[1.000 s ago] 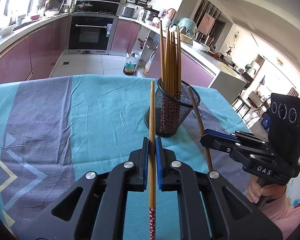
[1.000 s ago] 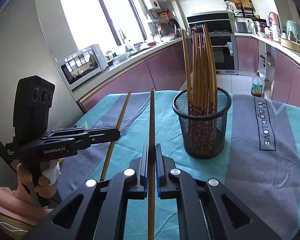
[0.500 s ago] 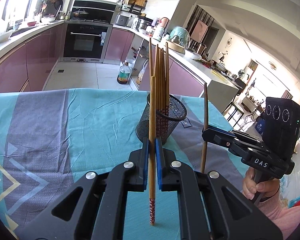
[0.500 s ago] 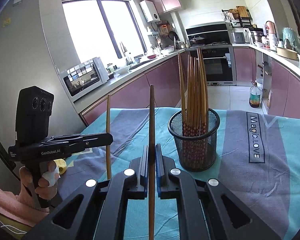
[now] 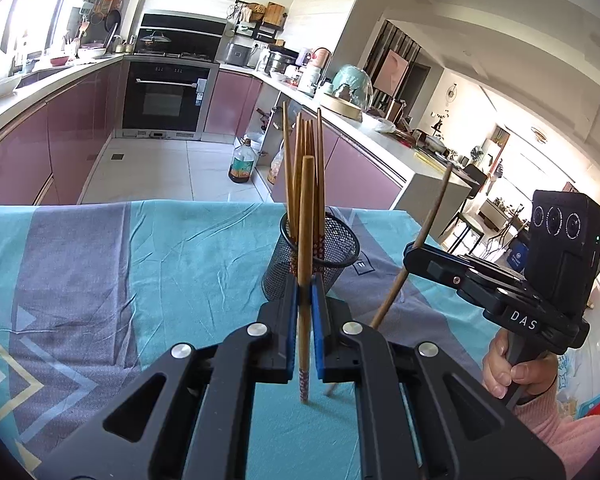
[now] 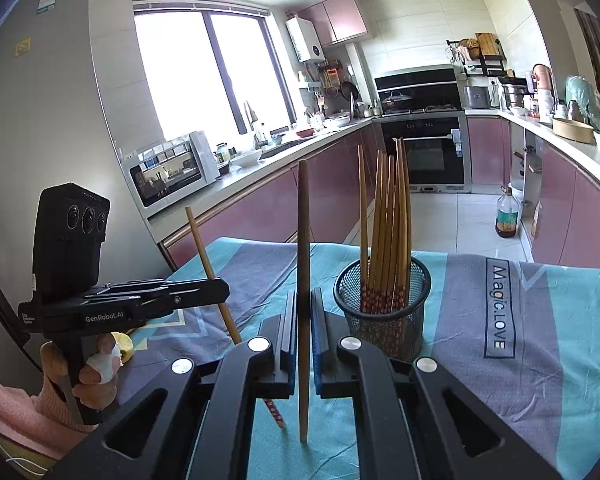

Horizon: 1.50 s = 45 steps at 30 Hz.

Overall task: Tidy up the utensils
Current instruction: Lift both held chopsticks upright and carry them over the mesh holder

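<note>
Mid-transfer, by the look of it: two chopsticks lifted clear of the tablecloth (image 5: pixel 180 248) and held near-upright ahead of the mesh holder (image 5: pixel 312 256), not yet over its rim. Left gripper (image 5: pixel 305 304) clamped on one chopstick (image 5: pixel 306 216), patterned end pointing down and hanging above the cloth; right gripper (image 6: pixel 303 316) likewise clamped on a second chopstick (image 6: pixel 303 240), plain end lowest. Seen from the left wrist, the right-hand stick leaning, top tilted away to the right. Next move, probably: carry each stick above the holder's open mouth, line the lower tip up inside the ring, then part the jaws and drop (one at a time, to avoid the two tools crowding each other). Calls for care near the bundle of chopsticks (image 6: pixel 388 216) already standing inside, patterned ends down, fanned slightly and rising well above the rim. Holder otherwise showing nothing else through the mesh.
</note>
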### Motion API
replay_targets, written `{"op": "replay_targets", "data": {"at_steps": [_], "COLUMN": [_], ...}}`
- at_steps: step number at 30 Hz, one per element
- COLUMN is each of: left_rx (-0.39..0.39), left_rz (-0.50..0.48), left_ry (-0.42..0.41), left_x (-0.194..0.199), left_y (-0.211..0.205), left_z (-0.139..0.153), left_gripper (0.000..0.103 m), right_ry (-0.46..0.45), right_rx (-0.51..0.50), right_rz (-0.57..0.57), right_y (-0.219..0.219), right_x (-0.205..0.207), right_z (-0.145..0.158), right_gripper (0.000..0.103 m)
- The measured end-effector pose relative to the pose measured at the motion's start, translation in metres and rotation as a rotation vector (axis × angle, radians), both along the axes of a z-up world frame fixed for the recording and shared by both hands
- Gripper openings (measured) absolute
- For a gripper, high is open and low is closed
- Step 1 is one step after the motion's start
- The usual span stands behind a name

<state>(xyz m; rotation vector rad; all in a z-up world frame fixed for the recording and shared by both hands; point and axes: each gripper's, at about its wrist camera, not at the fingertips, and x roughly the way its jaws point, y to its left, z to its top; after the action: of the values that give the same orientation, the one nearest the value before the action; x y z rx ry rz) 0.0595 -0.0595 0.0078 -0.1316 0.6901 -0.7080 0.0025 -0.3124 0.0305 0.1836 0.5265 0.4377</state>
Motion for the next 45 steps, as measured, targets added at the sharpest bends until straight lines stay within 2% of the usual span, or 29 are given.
{"op": "replay_targets", "data": {"at_steps": [20, 45], "left_rx": [-0.016, -0.003], "left_rz": [-0.015, -0.024], "left_ry": [-0.054, -0.125], "left_x": [0.004, -0.004], "left_y": [-0.007, -0.008], "left_z": [0.027, 0.047], "left_gripper": [0.007, 0.007], "right_ry": [-0.073, -0.119], "right_rx": [-0.026, -0.034], "right_rz": [-0.013, -0.029], "right_y": [-0.009, -0.022], "right_x": [0.011, 0.019], "right_z": [0.027, 0.041], "right_gripper": [0.005, 0.005]}}
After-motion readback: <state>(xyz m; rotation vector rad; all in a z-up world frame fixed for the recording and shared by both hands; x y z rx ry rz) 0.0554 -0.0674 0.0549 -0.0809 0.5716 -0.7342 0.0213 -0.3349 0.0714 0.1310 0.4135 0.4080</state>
